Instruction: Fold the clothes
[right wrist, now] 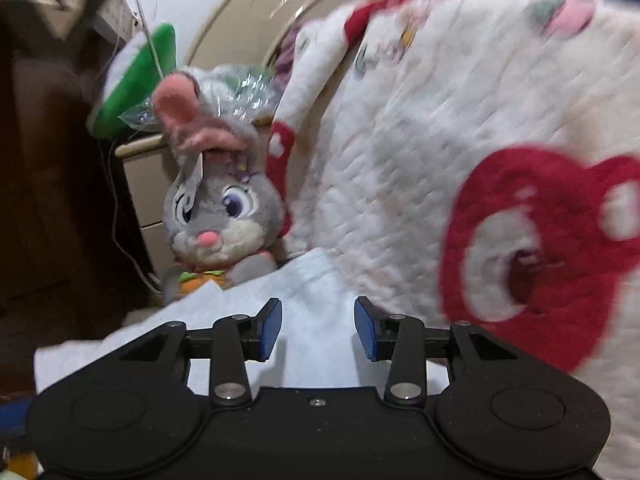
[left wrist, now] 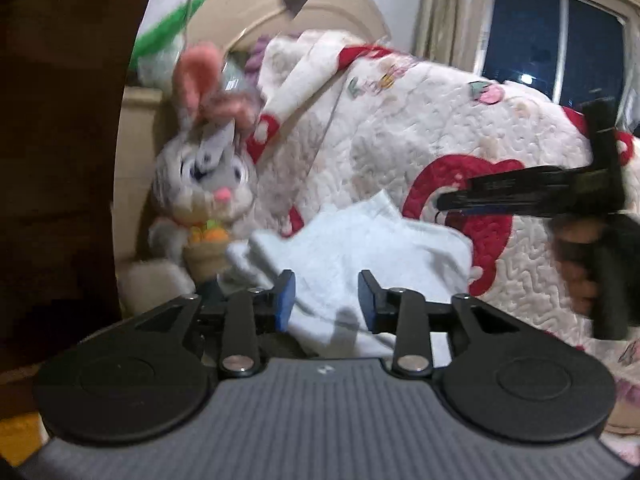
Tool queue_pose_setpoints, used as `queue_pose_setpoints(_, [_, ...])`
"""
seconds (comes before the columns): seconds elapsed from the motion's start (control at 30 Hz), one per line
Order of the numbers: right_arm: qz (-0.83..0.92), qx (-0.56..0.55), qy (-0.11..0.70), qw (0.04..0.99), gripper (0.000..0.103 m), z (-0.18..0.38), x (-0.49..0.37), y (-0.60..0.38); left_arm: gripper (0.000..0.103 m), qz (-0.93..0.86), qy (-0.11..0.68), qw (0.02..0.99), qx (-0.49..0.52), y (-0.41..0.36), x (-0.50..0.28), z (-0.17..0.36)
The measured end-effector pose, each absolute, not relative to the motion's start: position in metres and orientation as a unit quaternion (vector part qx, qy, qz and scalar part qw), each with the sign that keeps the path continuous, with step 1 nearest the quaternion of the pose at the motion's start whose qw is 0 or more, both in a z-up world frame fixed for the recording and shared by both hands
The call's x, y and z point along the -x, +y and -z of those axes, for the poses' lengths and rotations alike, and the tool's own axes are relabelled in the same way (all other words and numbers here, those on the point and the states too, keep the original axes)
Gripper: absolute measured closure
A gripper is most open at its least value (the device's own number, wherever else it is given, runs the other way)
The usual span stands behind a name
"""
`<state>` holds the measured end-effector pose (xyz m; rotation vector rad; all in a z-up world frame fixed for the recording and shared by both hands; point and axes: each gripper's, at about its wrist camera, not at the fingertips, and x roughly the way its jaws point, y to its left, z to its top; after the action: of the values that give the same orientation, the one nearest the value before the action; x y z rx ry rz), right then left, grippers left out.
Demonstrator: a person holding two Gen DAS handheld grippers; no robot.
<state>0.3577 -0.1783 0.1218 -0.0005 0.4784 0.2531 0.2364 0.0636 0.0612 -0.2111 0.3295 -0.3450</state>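
A white garment (left wrist: 360,248) lies crumpled on the quilted bed, in front of a plush rabbit. My left gripper (left wrist: 326,300) is open just above the garment's near edge, and the cloth shows between its blue pads (left wrist: 286,302). In the right wrist view the same garment (right wrist: 312,280) spreads under my right gripper (right wrist: 319,328), which is also open with nothing clamped. The left wrist view shows the right gripper (left wrist: 444,204) coming in from the right, over the quilt, held by a hand (left wrist: 580,276).
A grey plush rabbit (right wrist: 220,216) with pink ears sits at the left by the beige headboard (left wrist: 256,4). A white quilt with red patterns (right wrist: 440,140) covers the bed. A dark window (left wrist: 552,40) is at the back right and dark furniture (left wrist: 60,160) at the left.
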Motion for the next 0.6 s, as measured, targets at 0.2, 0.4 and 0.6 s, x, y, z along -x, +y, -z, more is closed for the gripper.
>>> queue_pose_setpoints(0.2, [-0.149,-0.045,0.272,0.95,0.041,-0.138,-0.251,-0.203,0.04,0.224,0.201,0.945,0.124,0.051,-0.202,-0.077])
queue_pose_setpoints(0.4, [-0.141,-0.048,0.289,0.946,0.041,-0.112,-0.165,-0.218,0.019,0.255,0.24,0.928,0.127,0.035,-0.164,-0.092])
queue_pose_setpoints(0.6, [-0.129,-0.092,0.291,0.944,0.042,-0.106,-0.096,-0.222,0.011,0.209,0.323,0.918,0.095,0.015,-0.11,-0.087])
